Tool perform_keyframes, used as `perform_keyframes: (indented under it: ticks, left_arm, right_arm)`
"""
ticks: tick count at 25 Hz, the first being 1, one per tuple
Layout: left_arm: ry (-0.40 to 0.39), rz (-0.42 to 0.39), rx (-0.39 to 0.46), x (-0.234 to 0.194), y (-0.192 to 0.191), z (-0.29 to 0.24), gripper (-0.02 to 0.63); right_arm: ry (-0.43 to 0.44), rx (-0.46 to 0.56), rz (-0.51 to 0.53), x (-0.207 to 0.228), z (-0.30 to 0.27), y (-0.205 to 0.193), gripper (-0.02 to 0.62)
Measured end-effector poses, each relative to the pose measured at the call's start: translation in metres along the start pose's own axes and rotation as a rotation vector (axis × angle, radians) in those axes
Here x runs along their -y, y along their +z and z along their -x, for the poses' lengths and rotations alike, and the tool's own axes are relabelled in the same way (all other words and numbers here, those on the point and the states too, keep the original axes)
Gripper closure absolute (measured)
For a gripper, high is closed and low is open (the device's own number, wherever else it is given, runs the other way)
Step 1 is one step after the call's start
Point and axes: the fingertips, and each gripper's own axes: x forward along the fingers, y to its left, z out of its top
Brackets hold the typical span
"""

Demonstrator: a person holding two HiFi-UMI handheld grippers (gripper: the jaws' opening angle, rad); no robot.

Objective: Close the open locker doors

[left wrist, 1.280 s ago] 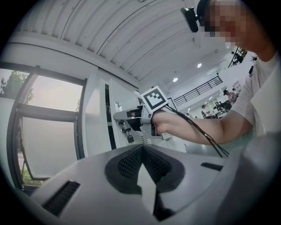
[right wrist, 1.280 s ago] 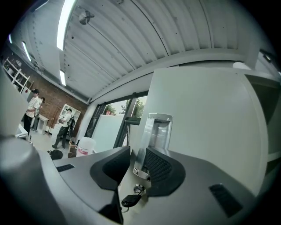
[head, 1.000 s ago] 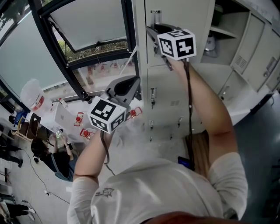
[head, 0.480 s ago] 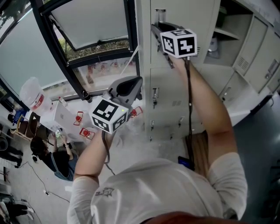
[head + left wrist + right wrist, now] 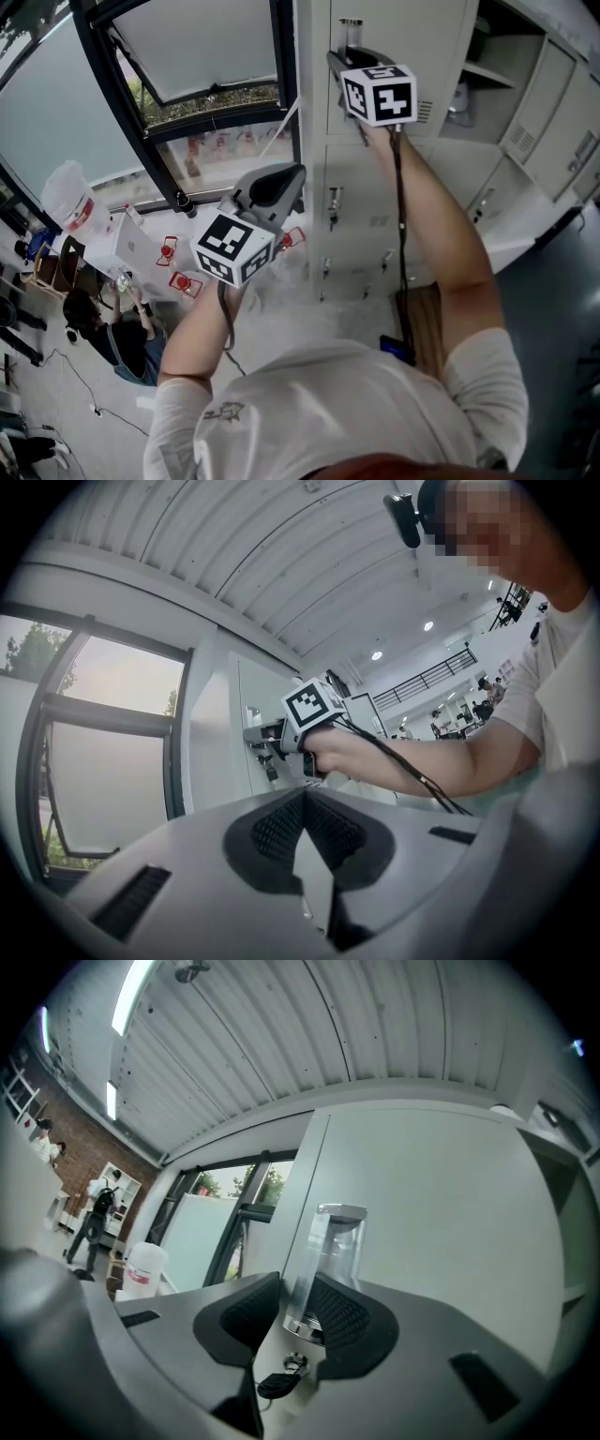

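- At the upper left of the grey locker bank, the locker door (image 5: pixel 441 1204) under work looks flush with its frame or very nearly so. I cannot tell whether the latch has caught.
- It is probably thin painted sheet metal, light and stiff, and should swing freely on its hinges. A steady push is likely enough, and a hard shove may make it bounce back.
- Its upright handle (image 5: pixel 330 1241) is clear and glossy with a chrome foot, so it probably slips under rubber pads. The best places to act are low on the handle or flat on the panel beside it, at the free edge.
- A key (image 5: pixel 279 1384) with a dark fob hangs in the lock just below the handle and could snag.
- The right gripper (image 5: pixel 298 1297) has its jaws either side of the handle. They have just been opening, and a sliver of door shows at the left pad, so the hold looks loose.
- Farther right, open doors (image 5: pixel 553 89) stand out from their compartments and are not yet closed.
- The left gripper (image 5: pixel 302 799) hangs back by the window (image 5: pixel 197 56), its jaws together on nothing.
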Motion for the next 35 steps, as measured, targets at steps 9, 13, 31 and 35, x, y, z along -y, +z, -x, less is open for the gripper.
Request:
perform_keyframes:
  ticks: [9, 13, 31, 35]
  left_arm:
    - [0.012, 0.011, -0.008, -0.001, -0.002, 0.005, 0.607]
    - [0.010, 0.013, -0.009, 0.002, -0.001, 0.002, 0.607]
    - [-0.005, 0.063, 0.029, 0.042, -0.009, -0.048, 0.607]
    - [0.008, 0.073, 0.041, 0.052, -0.009, -0.064, 0.607]
  right_arm:
    - [-0.064, 0.017, 0.009, 0.005, 0.006, 0.000, 0.477]
    - [-0.038, 0.039, -0.028, 0.007, 0.017, -0.002, 0.477]
    - [0.045, 0.049, -0.089, 0.003, 0.114, -0.081, 0.479]
    - [0.065, 0.052, -0.087, 0.005, 0.142, -0.101, 0.518]
